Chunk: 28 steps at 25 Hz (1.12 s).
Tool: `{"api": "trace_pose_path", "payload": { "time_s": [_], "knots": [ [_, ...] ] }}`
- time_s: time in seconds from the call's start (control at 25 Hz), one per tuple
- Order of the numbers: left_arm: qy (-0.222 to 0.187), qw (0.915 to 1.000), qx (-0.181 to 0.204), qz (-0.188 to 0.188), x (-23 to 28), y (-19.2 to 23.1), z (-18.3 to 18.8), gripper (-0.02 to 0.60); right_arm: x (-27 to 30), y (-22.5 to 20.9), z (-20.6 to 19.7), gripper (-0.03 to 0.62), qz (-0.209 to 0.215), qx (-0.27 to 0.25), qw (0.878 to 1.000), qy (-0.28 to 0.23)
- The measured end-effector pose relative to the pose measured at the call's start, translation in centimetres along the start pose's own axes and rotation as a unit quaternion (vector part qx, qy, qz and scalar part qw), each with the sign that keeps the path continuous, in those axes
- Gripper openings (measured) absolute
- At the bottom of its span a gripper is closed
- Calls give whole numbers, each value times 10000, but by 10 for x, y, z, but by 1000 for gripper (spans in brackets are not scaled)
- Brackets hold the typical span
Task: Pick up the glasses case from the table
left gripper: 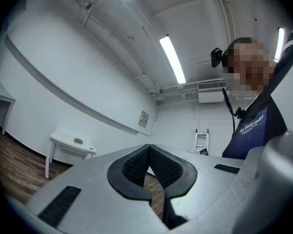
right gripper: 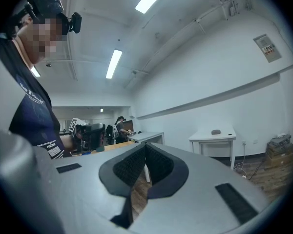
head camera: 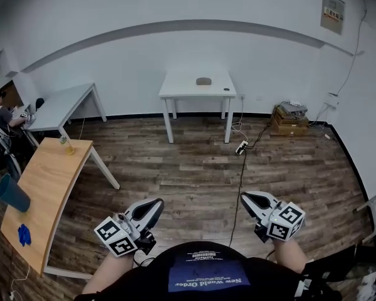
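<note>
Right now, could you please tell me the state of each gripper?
The left gripper is closed and empty.
The right gripper is closed and empty.

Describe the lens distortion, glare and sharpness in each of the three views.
Head view: heavy fisheye, the wall band bows and the corners go dark; the white table and glasses case are tiny yet sharp. Left gripper view: ceiling light blown out white, black round edge. Right gripper view: same black edge, light strip glaring.

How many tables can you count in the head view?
3: a white table by the far wall, a pale table far left, and a wooden table near left. More may lie out of frame.
</note>
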State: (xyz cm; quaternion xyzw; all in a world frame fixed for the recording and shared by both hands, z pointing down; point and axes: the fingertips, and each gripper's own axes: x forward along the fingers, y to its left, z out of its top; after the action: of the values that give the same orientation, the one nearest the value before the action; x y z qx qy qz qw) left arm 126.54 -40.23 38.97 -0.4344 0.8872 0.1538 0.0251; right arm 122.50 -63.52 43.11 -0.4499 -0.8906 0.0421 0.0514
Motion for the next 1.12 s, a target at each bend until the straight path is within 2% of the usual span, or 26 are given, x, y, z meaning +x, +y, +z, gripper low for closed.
{"api": "trace_pose_path", "payload": {
  "time_s": [0.4, 0.68, 0.88, 1.12],
  "knots": [
    [33, 9991, -22, 414, 34, -19, -16, -3, -16, -38, -3, 2, 512, 161, 9986, 27],
    [106, 9966, -101, 812, 40, -23, -28, -3, -1, -57, -15, 2, 996, 289, 9945, 173],
    [82, 9949, -154, 990, 24, -1, -27, -3, 29, -51, -22, 2, 1227, 315, 9915, 309],
    [-119, 9964, -129, 834, -10, 59, -4, -3, 98, -33, -14, 2, 1202, 114, 9920, 372]
  ]
}}
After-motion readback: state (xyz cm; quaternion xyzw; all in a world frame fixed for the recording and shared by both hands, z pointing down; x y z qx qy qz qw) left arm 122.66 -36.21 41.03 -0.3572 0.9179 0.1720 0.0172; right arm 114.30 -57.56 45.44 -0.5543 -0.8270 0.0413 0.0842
